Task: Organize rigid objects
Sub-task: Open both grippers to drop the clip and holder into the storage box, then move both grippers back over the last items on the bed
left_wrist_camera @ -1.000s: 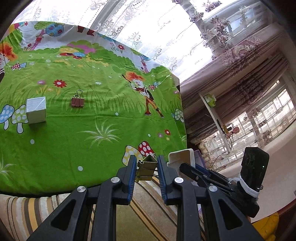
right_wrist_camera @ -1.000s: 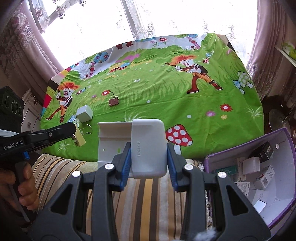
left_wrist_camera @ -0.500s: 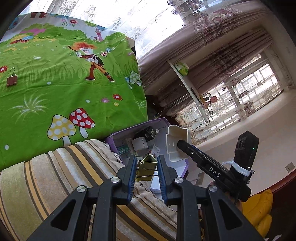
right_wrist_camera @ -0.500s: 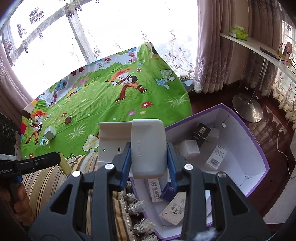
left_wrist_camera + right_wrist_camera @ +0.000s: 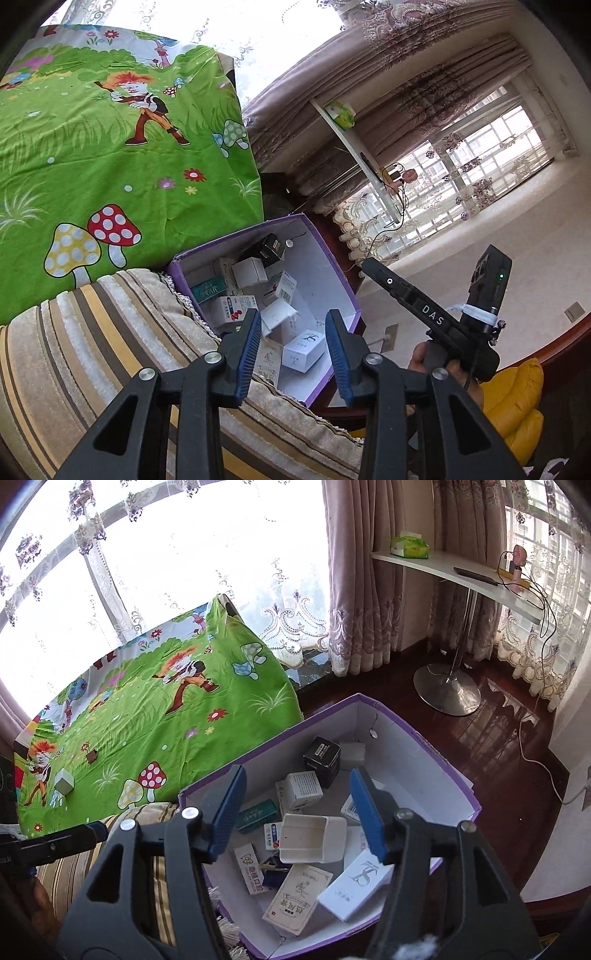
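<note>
Both hand-held grippers hang over a purple-walled cardboard box with a white inside [image 5: 413, 734], low in each frame.

The right hand-held gripper [image 5: 295, 812] has just been opening and now stands wide. Nothing is pressed between its blue pads. A white open-topped plastic container [image 5: 312, 838] lies in the box just below, among small cartons.

The left hand-held gripper [image 5: 293, 341] has also just been opening. Its gap is narrower, and it too grips nothing. A gold binder clip [image 5: 271, 866] seems to lie beside the container, partly hidden; I cannot be sure of it.

The drop looks done for both. To finish it well, each gripper should probably lift straight clear before swinging away, so the tips do not catch the box wall or stir the cartons.

On the green cartoon-print cloth over the bench [image 5: 155, 716], at the left of the right wrist view, a small grey cube box [image 5: 63, 781] and a brown binder clip [image 5: 89, 754] remain, well apart from the purple box. A striped cushion [image 5: 92, 350] sits between cloth and box, so a return path would likely need to rise over it.
</note>
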Demonstrator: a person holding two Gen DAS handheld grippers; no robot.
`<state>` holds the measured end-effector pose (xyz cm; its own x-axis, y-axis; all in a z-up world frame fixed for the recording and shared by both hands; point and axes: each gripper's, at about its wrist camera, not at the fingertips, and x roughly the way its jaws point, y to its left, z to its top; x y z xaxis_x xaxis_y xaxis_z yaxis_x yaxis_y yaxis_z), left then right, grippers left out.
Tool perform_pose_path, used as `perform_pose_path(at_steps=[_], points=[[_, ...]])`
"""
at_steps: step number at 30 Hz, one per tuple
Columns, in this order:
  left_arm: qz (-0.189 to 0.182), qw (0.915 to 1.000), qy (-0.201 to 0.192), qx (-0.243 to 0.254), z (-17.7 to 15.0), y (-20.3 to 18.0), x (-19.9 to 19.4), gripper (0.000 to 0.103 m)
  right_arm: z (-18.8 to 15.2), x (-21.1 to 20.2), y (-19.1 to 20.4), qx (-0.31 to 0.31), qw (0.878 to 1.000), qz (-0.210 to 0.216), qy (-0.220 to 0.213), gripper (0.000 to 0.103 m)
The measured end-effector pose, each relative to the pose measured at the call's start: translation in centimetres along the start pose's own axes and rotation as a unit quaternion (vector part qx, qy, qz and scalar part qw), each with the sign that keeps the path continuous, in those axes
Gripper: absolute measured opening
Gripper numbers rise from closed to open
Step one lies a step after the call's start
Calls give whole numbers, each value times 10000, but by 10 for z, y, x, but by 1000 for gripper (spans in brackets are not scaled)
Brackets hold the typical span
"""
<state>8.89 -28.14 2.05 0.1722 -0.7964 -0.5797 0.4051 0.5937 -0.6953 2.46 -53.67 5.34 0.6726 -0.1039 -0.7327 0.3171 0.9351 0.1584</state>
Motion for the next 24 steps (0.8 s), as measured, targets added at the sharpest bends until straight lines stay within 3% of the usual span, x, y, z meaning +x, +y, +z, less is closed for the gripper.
perform_pose_path(at_steps=[11,24], points=[[46,9999,-110,83,0,0,-8,38,-2,0,27,-484,9988,-75,-13,63],[79,9998,-201,7,1,5,-15,38,-5,2,38,-576,9983,61,72,63]])
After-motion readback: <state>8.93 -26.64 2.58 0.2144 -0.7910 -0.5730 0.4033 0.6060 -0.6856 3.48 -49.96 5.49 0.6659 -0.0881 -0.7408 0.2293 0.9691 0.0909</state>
